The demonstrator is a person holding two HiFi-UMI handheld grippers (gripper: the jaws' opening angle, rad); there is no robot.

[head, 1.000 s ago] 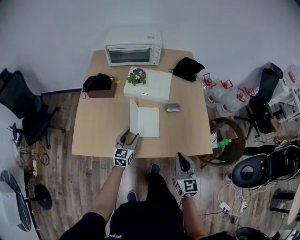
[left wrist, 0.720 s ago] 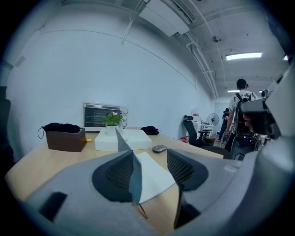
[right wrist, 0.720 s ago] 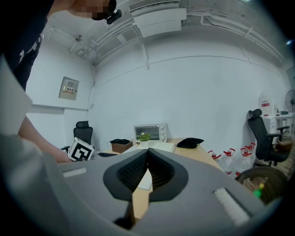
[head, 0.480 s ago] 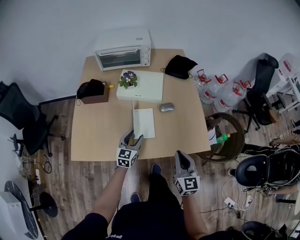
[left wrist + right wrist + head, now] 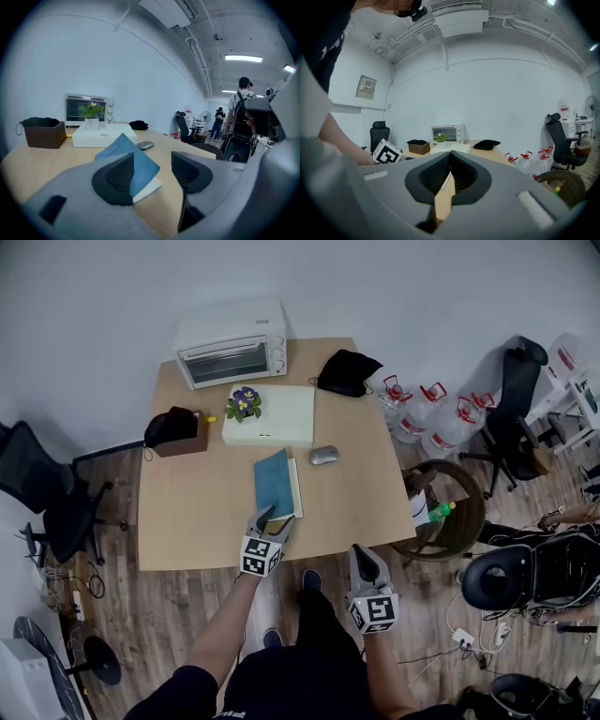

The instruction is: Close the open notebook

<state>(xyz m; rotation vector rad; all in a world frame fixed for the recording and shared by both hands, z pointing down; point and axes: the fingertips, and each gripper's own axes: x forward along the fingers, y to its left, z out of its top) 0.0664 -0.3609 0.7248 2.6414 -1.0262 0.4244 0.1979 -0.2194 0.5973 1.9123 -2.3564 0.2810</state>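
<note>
Head view: the notebook (image 5: 274, 484) lies in the middle of the table (image 5: 187, 512), blue cover up, with the left gripper (image 5: 270, 517) at its near edge and the right gripper (image 5: 362, 557) off the table. Left gripper view: the jaws stand wide, having just been opening, and grip nothing, while beyond them the cover (image 5: 143, 170) slants above the pages (image 5: 147, 190). Right gripper view: jaws together, empty.

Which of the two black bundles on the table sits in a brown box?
The left black bundle, tucked into the brown box; the right black bundle lies bare on the table.
</note>
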